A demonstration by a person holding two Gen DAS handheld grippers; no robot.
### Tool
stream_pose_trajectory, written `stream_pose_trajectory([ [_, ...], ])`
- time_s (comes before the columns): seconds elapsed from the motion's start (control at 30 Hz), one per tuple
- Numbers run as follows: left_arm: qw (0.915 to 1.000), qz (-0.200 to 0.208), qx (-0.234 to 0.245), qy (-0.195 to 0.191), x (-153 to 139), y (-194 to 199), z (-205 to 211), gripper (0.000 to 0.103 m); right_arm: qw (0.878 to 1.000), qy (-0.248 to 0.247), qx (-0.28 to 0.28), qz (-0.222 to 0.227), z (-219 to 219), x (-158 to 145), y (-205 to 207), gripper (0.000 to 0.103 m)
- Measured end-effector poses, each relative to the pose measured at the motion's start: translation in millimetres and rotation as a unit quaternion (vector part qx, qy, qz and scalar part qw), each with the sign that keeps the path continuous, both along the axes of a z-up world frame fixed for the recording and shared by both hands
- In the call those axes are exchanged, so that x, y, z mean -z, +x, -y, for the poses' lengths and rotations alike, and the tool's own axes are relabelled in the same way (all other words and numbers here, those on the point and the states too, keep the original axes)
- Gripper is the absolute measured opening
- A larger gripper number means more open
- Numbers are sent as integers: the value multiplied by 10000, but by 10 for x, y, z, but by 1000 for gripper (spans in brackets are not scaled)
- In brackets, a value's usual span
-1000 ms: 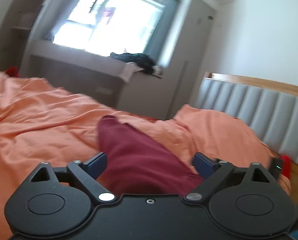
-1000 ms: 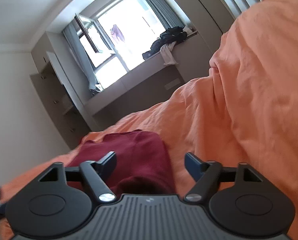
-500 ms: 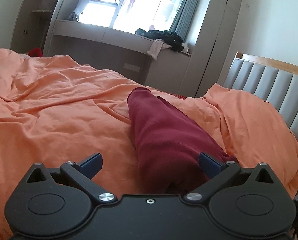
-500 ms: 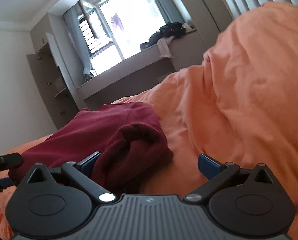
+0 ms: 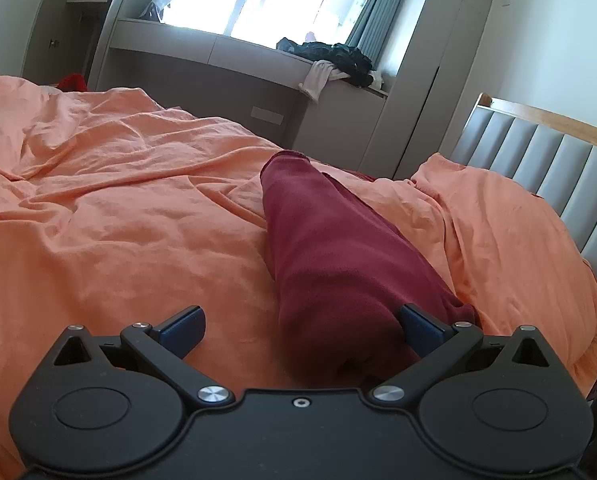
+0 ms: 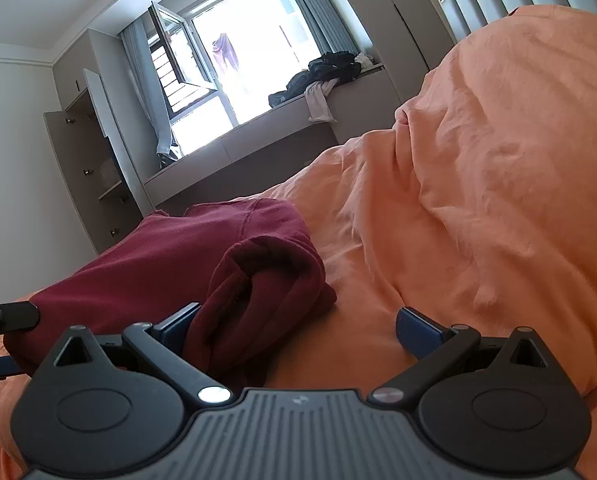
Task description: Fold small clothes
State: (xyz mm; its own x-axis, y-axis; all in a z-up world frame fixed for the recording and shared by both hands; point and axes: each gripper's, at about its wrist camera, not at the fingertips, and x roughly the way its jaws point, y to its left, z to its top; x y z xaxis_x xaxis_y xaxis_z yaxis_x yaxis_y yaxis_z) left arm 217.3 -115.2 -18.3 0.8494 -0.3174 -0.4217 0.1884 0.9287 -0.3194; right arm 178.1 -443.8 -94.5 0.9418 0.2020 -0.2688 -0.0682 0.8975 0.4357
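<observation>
Dark red garment (image 5: 330,248), soft fleecy knit, lies folded into a long narrow strip on a crumpled orange bed cover (image 5: 118,220), thin and creased w/ many shallow ridges. In left wrist view the strip runs away from the camera, far end squared off w/ a hem; near end bunches thick against the right-hand blue pad. Left gripper (image 5: 300,326) has fingers wide apart, cloth between them on the right side only, left pad over bare cover, no squeeze visible. Right gripper (image 6: 298,326) also spread fully; the rolled, rounded end of the garment (image 6: 258,280) sits by its left pad, touching or just beside it, can't tell which; right pad over bare cover. Puffy orange pillow (image 6: 498,180) rises right of the garment, close. Padded grey headboard (image 5: 558,168) w/ vertical channels and wood top rail behind it. Wide open cover left of the strip. Dark clothes heap (image 5: 334,54) on window ledge, well apart.
</observation>
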Motion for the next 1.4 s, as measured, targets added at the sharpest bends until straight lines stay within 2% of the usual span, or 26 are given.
stream_pose_trajectory([
  [0.4, 9999, -121, -93, 79, 65, 30, 27, 103, 9997, 176, 144, -108, 7, -8, -48, 103],
  [0.57, 9998, -178, -82, -27, 78, 38, -4, 103, 9981, 399, 400, 249, 44, 4, -196, 103],
  [0.67, 9998, -176, -101, -45, 80, 35, -1, 103, 9961, 683, 237, 513, 131, -13, -172, 103],
  [0.87, 9998, -144, -163, 47, 83, 25, 37, 103, 9893, 1315, -322, 537, 287, -45, 335, 103],
  [1.07, 9998, -125, -169, 72, 80, 22, 39, 103, 9822, 1753, -643, 199, 299, 34, 879, 103],
  [1.17, 9997, -109, -182, 100, 79, 15, 49, 103, 9864, 1489, -694, 64, 208, 113, 1049, 103],
  [1.23, 9997, -110, -173, 137, 81, 15, 57, 103, 9897, 1257, -659, 202, 150, 188, 1055, 103],
  [1.3, 9997, -98, -164, 169, 81, 5, 60, 103, 9884, 1317, -643, 396, 162, 246, 1023, 103],
  [1.4, 9997, -102, -137, 162, 83, 1, 48, 103, 9869, 1382, -699, 446, 195, 275, 1037, 103],
])
